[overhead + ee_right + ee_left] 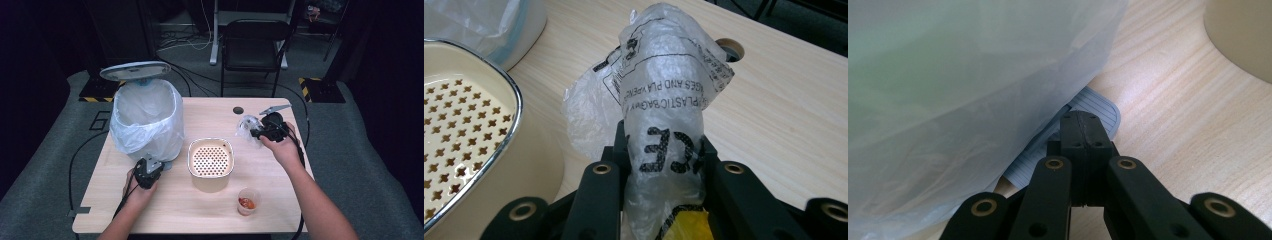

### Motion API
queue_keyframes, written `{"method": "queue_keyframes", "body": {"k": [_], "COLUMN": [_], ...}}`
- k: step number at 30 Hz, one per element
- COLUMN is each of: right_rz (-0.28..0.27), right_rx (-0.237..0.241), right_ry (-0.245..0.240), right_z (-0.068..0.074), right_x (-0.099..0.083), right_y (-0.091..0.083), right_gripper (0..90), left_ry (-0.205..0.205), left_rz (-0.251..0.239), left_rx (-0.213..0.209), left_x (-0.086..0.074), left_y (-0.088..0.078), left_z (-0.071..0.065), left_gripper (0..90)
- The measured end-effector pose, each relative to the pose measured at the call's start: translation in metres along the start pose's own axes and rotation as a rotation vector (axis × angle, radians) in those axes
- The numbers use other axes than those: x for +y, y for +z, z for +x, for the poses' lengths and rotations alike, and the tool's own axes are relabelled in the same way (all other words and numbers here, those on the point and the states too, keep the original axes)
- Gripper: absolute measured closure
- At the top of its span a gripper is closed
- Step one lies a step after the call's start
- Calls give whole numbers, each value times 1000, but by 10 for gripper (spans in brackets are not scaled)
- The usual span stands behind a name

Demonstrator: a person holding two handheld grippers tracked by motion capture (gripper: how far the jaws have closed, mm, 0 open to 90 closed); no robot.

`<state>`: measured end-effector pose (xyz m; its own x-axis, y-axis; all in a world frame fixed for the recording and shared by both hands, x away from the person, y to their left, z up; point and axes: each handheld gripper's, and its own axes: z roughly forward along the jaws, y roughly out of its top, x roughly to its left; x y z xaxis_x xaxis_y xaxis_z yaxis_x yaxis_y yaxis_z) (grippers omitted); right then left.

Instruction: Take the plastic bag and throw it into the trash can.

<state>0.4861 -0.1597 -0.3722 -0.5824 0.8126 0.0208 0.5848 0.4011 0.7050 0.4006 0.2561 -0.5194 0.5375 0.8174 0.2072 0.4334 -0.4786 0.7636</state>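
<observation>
My right gripper (255, 132) is shut on a crumpled clear plastic bag (246, 126) with black print, held above the table right of the cream bowl. In the right gripper view the plastic bag (664, 95) stands up between the jaws, which pinch it, with a bit of yellow at its base. My left gripper (150, 163) rests at the foot of the white bin (146, 117), whose lid is up. In the left gripper view my left gripper (1082, 131) is shut with nothing between the jaws, pressed onto the bin's grey foot pedal (1088, 107) under the liner (958, 85).
A cream container with a perforated insert (210, 159) sits at the table's middle. A small clear cup with reddish contents (248, 201) stands near the front edge. A round hole (238, 110) is in the tabletop at the back. A black chair (252, 47) stands behind the table.
</observation>
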Motion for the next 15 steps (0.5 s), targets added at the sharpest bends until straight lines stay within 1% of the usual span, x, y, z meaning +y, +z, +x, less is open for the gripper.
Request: {"method": "queue_keyframes", "body": {"k": [1,3,4,6,8,9,10,11,13,14,15], "right_rz": [0,0,-8,-11,-14,-18,-21,-24,-29,-28,-32], "right_rx": [0,-2,4,8,11,14,18,19,23,24,27], "right_ry": [-10,-14,-20,-18,-33,-29,-40,-48,-53,-51,-61], "right_z": [1,1,3,4,6,8,9,12,14,16,17], "right_x": [2,3,7,8,11,13,15,18,20,22,23], "right_y": [-3,-4,-10,-12,-15,-17,-19,-22,-23,-25,-26], "right_gripper": [734,733,734,734,734,733,733,733,732,733,732], "left_ry": [-1,7,7,3,-4,-6,-9,-11,1,1,-7], "left_rz": [-1,0,-4,-9,-19,-30,-26,-37,-35,-41,-42], "left_rx": [0,2,6,10,19,18,12,23,24,30,23], "left_x": [0,0,0,-1,-2,-3,-4,-5,-5,-5,-6], "left_y": [0,0,0,0,0,1,0,0,0,0,0], "left_z": [0,-1,-1,-2,-2,-3,-2,-3,-4,-4,-4], "left_gripper": [900,900,900,900,900,900,900,900,900,900,900]}}
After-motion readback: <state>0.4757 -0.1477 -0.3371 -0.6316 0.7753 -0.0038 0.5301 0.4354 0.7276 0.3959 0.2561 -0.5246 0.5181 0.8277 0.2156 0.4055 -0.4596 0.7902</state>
